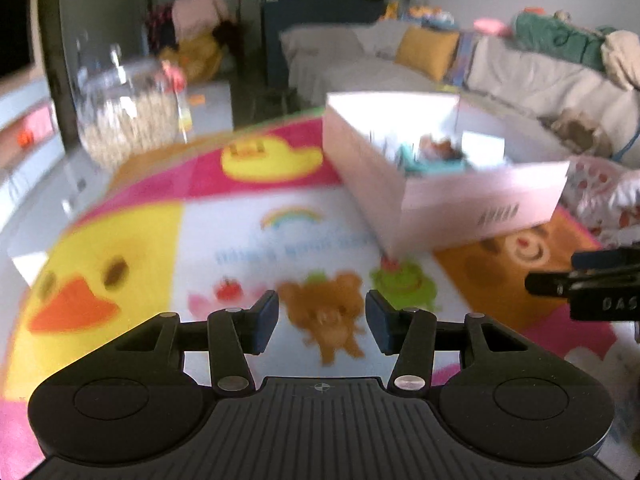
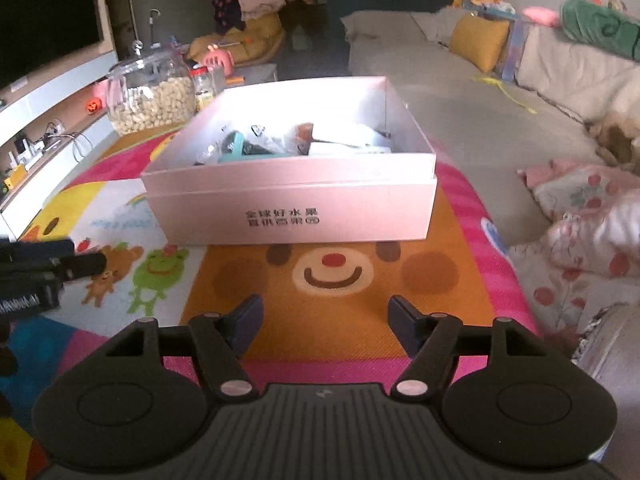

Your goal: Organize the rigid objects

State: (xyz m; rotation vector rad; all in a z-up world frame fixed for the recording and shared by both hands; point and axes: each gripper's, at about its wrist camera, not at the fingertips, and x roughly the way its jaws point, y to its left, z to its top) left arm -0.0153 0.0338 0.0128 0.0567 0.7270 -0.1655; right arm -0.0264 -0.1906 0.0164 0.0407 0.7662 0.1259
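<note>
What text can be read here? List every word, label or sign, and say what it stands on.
"全球好水果 / 百果园": two printed lines on the pink box; the second is only roughly legible.
"DAS": part of a word on the right gripper, seen from the left wrist.
Blue lettering under the rainbow on the play mat: too blurred.

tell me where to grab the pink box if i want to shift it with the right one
Pinch the near wall of the pink box at its top rim, coming from above with the right hand-held gripper. The box is open-topped, its thin upright wall faces the gripper squarely, and the whole box looks too wide for the open jaws.
</note>
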